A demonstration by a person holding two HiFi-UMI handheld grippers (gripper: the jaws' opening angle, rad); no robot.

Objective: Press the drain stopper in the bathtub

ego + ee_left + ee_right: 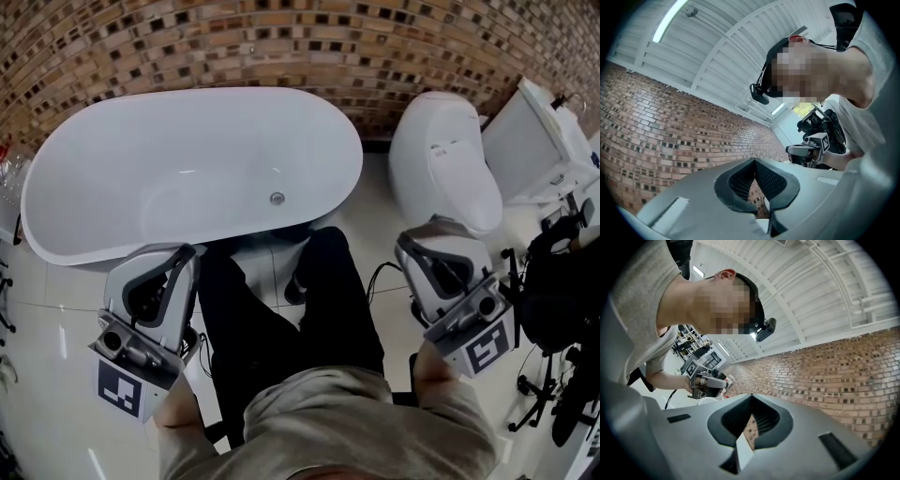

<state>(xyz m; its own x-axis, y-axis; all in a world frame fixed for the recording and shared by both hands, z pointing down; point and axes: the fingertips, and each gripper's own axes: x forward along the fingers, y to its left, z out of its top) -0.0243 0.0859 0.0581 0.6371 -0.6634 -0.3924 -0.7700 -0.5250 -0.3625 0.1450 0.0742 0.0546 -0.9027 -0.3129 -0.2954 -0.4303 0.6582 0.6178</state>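
Observation:
The white oval bathtub (112,141) stands ahead of me against the tiled wall. Its round metal drain stopper (277,198) sits on the tub floor toward the right end. My left gripper (180,253) is held low at the near side of the tub, well short of the stopper. Level with it on the right is my right gripper (419,240), in front of the toilet. Both point upward at the ceiling and wall. The left gripper (754,161) and the right gripper (751,397) each show fingertips meeting, shut on nothing.
A white toilet (448,159) stands right of the tub, with a white unit (536,139) beyond it. Black equipment on stands (561,300) crowds the right edge. My legs in black trousers (281,319) stand on the pale tiled floor (56,319) between the grippers.

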